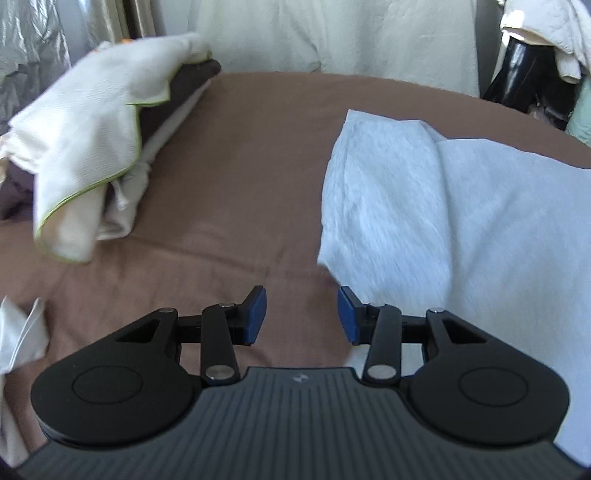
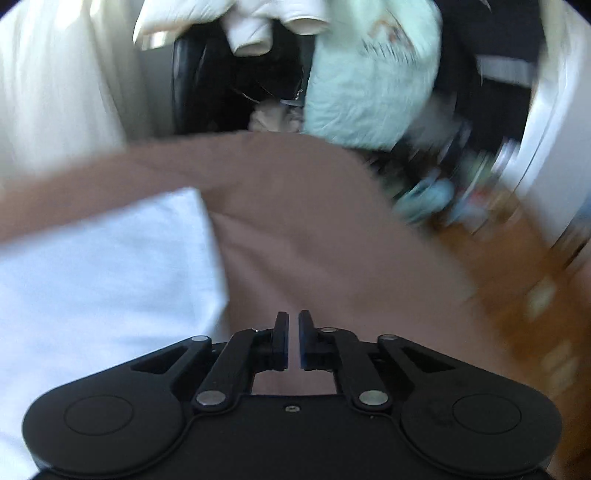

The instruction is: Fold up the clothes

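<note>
A: Left gripper (image 1: 301, 314) first, left wrist view. Black body fills the bottom, blue pads (image 1: 258, 314) standing partly apart, nothing between them, only brown bedsheet (image 1: 236, 184) under the gap.

B: Holding anything?

A: No, jaws bare. White folded garment (image 1: 424, 206) lies on the sheet to the right, its near left corner just beside the right-hand pad; can't tell if it touches.

B: Other stuff in that view?

A: Pile of clothes (image 1: 92, 147) far left: cream cloth with a green edge draped over darker and white pieces. Well apart from the white garment, bare sheet between. Bit of white fabric (image 1: 18, 332) at the left edge. Pale curtain (image 1: 332, 33) behind the bed, something black (image 1: 517, 70) at top right with white cloth on it.

B: Right wrist view?

A: Blurry. Right gripper (image 2: 293, 339) at the bottom, fingers (image 2: 282, 339) nearly together, thin slit left, nothing pinched in it. It sits over brown sheet.

B: Garment there?

A: Yes, same white garment (image 2: 103, 266) fills the lower left, beside the gripper, not in it. Mint-green fabric (image 2: 369, 85) hangs past the bed's far edge, clutter right of it too smeared to name.
</note>
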Motion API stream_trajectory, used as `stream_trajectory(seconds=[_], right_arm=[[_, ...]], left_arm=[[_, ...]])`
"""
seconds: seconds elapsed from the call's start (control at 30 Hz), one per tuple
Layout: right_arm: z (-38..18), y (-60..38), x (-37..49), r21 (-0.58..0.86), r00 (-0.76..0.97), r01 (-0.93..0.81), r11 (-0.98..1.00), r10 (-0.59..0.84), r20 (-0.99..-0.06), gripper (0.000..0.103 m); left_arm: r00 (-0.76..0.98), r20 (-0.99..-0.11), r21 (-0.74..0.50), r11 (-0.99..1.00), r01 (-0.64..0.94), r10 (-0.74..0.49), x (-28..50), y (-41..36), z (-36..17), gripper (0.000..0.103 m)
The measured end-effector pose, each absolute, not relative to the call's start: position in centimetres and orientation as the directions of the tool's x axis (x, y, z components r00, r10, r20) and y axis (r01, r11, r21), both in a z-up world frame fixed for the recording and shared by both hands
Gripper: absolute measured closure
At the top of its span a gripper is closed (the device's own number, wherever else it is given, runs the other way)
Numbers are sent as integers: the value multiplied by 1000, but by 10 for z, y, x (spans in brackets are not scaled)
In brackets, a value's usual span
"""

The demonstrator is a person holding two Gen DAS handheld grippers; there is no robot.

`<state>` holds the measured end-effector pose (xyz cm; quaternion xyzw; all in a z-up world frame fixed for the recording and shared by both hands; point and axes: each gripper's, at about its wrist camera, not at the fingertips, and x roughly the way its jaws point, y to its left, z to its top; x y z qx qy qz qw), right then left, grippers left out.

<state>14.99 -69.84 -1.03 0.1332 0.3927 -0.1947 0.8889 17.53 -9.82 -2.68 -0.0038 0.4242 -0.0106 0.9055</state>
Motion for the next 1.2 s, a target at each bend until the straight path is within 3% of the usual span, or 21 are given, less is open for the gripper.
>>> stream_trajectory(seconds=[0.1,0.2,0.27,0.4,0.5,0.7,0.83,0.87,0.9,1.07,1.2], right_arm=[[-11,-682,89,235,667,438,868,-138,-733,81],[-21,-662,18,286,685,426,859,-99,-722,77],[-30,-657,-26,305,700,425,852,-95,-708,76],[-48,-654,-88,294,716,468,833,-162,-680,60],[-69,-648,-127,341,735,477,810,-155,-660,56],[-115,-662,-127,442,779,484,756,-141,-612,52],[-116,-672,-97,507,802,468,724,-106,-588,49],[-113,-673,-90,524,812,453,721,-91,-577,60],[-106,-671,-85,541,835,417,730,-74,-545,98],[-61,-638,-119,412,851,475,777,-287,-440,97],[-84,-643,-125,317,768,572,757,-358,-531,97]], left_arm=[[667,-744,-58,998,-15,-34,149,-91,-24,56],[652,-757,-102,993,-52,-43,128,-87,-28,56],[637,-770,-98,993,-65,-35,115,-88,-30,56],[619,-784,-88,995,-56,-35,92,-94,-27,56],[621,-783,-69,997,-36,-32,70,-97,-29,54],[697,-713,127,992,25,74,32,-115,-55,48],[692,-721,51,999,7,32,34,-112,-63,48],[690,-724,34,999,-6,29,35,-110,-63,48],[690,-723,29,999,-18,33,35,-107,-63,48],[696,-713,60,996,-67,89,28,-99,-60,48],[666,-737,79,994,-81,113,33,-98,-66,48]])
